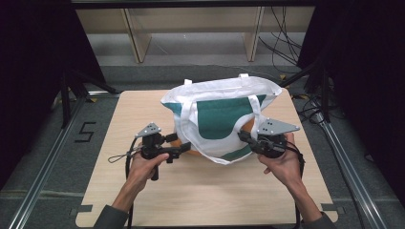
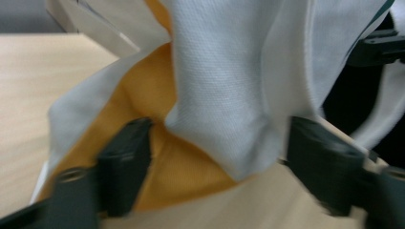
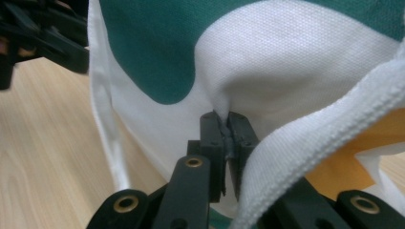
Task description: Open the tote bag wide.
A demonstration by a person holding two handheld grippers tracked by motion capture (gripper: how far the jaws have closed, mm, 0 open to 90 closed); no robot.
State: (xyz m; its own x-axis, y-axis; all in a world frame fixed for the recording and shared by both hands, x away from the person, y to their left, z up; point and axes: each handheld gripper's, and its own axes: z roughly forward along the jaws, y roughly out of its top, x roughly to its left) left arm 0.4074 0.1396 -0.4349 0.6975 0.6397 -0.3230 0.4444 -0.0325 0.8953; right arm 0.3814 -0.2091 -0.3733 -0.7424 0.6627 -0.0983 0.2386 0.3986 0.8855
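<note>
A white tote bag (image 1: 219,119) with green patches and white straps lies on the wooden table (image 1: 215,191), an orange lining or item (image 1: 184,145) showing at its lower left. My left gripper (image 1: 184,143) is at that corner. In the left gripper view its jaws stand wide open (image 2: 219,126), with a fold of white fabric (image 2: 224,71) and orange cloth (image 2: 143,95) between them, unpressed. My right gripper (image 1: 243,136) is at the bag's lower right. It is shut (image 3: 224,117) on a pinch of white bag fabric (image 3: 296,57), a strap (image 3: 325,129) draped over it.
Wooden shelving (image 1: 191,28) stands beyond the table, with loose cables (image 1: 286,47) at the back right. Metal rails (image 1: 348,157) run along both sides. A "5" mark (image 1: 85,132) is on the floor at the left. Bare tabletop lies in front of the bag.
</note>
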